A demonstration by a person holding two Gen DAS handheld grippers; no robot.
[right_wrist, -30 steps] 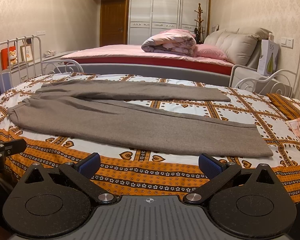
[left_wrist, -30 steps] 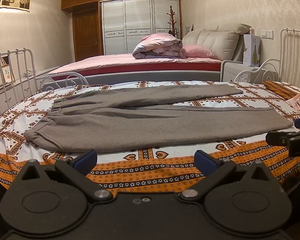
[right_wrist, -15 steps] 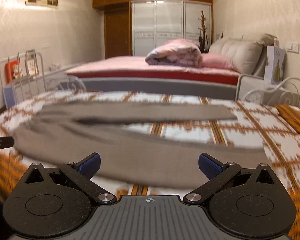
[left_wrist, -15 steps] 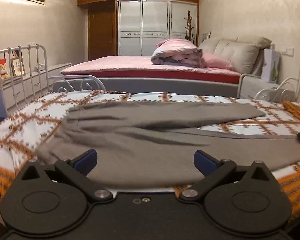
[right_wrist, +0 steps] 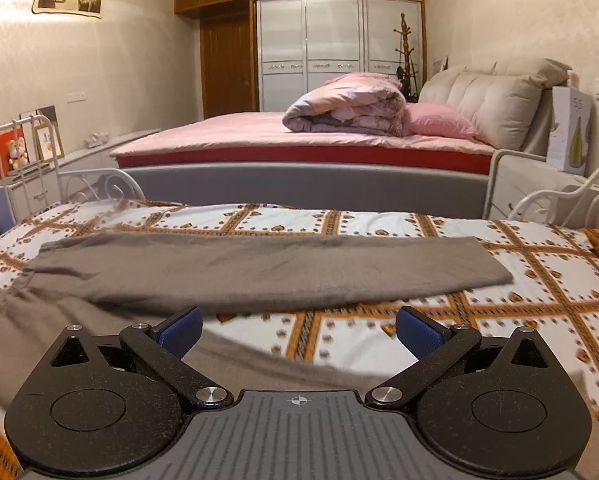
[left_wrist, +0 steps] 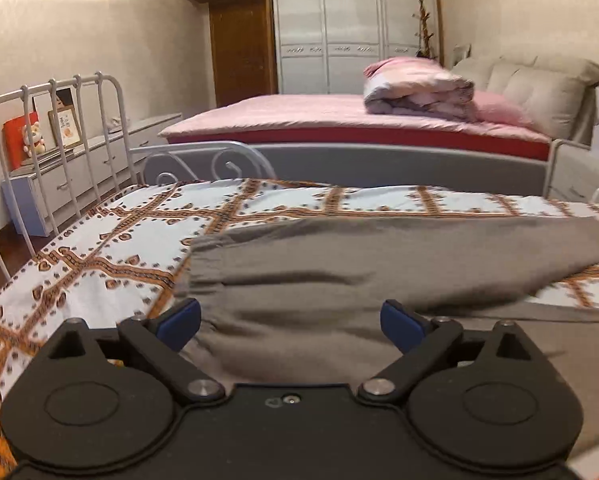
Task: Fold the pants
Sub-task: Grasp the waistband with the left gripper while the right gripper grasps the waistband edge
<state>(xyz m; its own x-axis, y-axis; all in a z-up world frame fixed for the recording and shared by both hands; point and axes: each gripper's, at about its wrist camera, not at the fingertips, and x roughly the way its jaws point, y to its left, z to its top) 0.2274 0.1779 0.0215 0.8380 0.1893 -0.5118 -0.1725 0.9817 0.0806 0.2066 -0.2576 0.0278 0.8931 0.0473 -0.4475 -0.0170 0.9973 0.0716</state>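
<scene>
Bedroom with cream patterned walls, a white wardrobe (right_wrist: 331, 52) and a large pink-sheeted bed (right_wrist: 299, 140) at the back. Nearer the cameras, a white bedspread with orange heart-patterned bands (right_wrist: 379, 224) covers a white metal-framed daybed. Grey woven fabric pants (right_wrist: 259, 272) lie flat on this bedspread, waistband toward the left, the two legs spread apart and running to the right. The left gripper (left_wrist: 290, 325), black with blue finger pads (left_wrist: 178, 320), hovers low over the waistband end, its jaws wide apart and gripping nothing. The right gripper (right_wrist: 298, 328), of the same build, is low over the near leg's edge, jaws likewise spread wide and empty, with patterned bedspread showing between its pads (right_wrist: 417, 332).
</scene>
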